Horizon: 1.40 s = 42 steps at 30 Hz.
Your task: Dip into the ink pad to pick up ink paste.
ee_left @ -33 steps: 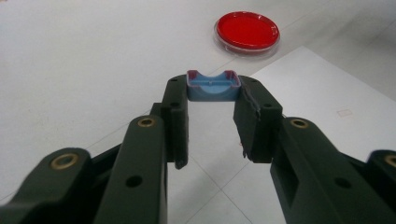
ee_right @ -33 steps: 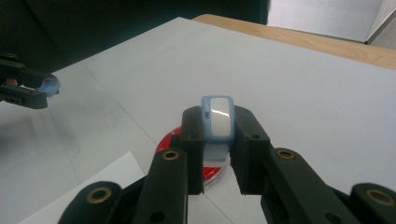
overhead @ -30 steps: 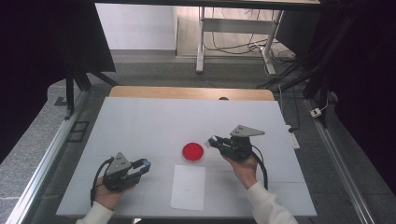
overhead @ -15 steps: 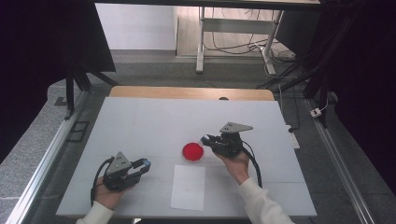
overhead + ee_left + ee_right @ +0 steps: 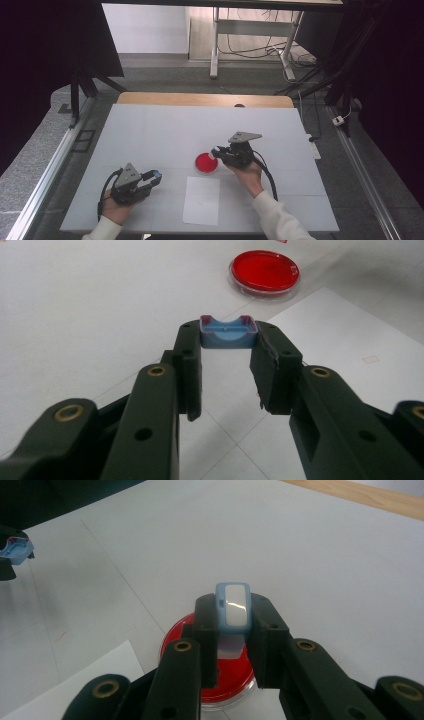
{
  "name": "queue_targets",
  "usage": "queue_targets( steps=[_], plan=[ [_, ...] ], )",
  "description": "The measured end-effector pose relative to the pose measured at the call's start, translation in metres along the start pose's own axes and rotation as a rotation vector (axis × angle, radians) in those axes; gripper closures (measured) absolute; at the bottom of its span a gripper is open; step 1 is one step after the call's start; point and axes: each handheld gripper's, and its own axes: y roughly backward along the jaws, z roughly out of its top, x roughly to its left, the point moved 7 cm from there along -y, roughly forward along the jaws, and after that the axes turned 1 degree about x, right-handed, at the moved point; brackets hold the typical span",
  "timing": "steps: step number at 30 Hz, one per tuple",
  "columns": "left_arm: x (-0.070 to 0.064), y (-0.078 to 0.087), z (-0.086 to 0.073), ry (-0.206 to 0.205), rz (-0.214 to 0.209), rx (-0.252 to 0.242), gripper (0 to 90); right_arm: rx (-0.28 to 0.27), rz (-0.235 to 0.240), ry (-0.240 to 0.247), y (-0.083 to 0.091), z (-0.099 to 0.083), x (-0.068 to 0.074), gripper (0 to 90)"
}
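Observation:
A red round dish (image 5: 205, 163) lies at mid-table, with a white paper sheet (image 5: 201, 200) just in front of it. My right gripper (image 5: 216, 151) hovers over the dish's right edge, shut on a small blue-framed white piece (image 5: 233, 600). In the right gripper view the dish (image 5: 175, 636) sits directly beneath the jaws (image 5: 233, 611). My left gripper (image 5: 156, 176) rests at the front left, shut on a small blue cup-shaped piece (image 5: 226, 340) with a reddish rim. From the left gripper view (image 5: 228, 331) the dish (image 5: 265, 271) lies ahead and the paper (image 5: 345, 350) to the right.
The white table (image 5: 165, 130) ends in a wooden strip (image 5: 200, 99) at the far side. Metal rails (image 5: 45, 185) run along both sides, and a desk frame with cables (image 5: 250, 35) stands on the floor beyond.
My right gripper has moved left with its piece, from beside the dish to over the dish's right edge. The left gripper has stayed put.

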Motion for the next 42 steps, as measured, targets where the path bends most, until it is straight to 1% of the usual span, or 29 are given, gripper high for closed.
queue_targets(
  steps=[4,9,11,14,23,27,30,33,34,38,42],
  plan=[
    [0.001,0.000,0.000,0.000,0.001,-0.001,65.6,0.016,-0.005,0.020,-0.006,0.000,0.001,74.9],
    [0.001,-0.001,-0.001,-0.001,0.000,0.003,65.6,0.023,-0.004,0.034,-0.012,0.003,0.003,74.9],
    [0.001,-0.001,-0.001,-0.001,-0.002,0.004,65.6,0.032,-0.008,0.048,-0.014,0.004,0.004,74.9],
    [0.001,-0.001,-0.001,0.000,0.000,0.004,65.7,0.033,-0.006,0.050,-0.016,0.004,0.004,74.9],
    [0.001,-0.001,-0.001,0.001,-0.001,0.006,65.6,0.074,-0.026,0.077,-0.022,0.002,0.001,74.9],
    [0.001,-0.001,-0.001,0.002,-0.004,0.008,65.6,0.089,-0.024,0.087,-0.025,0.001,0.001,74.9],
    [0.001,-0.001,-0.002,0.001,-0.004,0.010,65.6,0.110,-0.028,0.099,-0.027,0.000,0.002,74.9],
    [0.002,-0.001,-0.001,0.002,-0.005,0.007,65.6,0.119,-0.036,0.109,-0.029,0.000,0.002,74.9],
    [0.002,-0.001,-0.001,0.002,-0.005,0.007,65.6,0.123,-0.042,0.111,-0.030,-0.001,0.002,74.9],
    [0.002,-0.001,-0.001,0.005,-0.004,0.007,65.7,0.125,-0.034,0.103,-0.032,-0.002,0.001,74.9],
    [0.002,-0.001,-0.002,0.005,-0.004,0.007,65.6,0.128,-0.038,0.110,-0.032,-0.002,0.001,74.9]
  ],
)
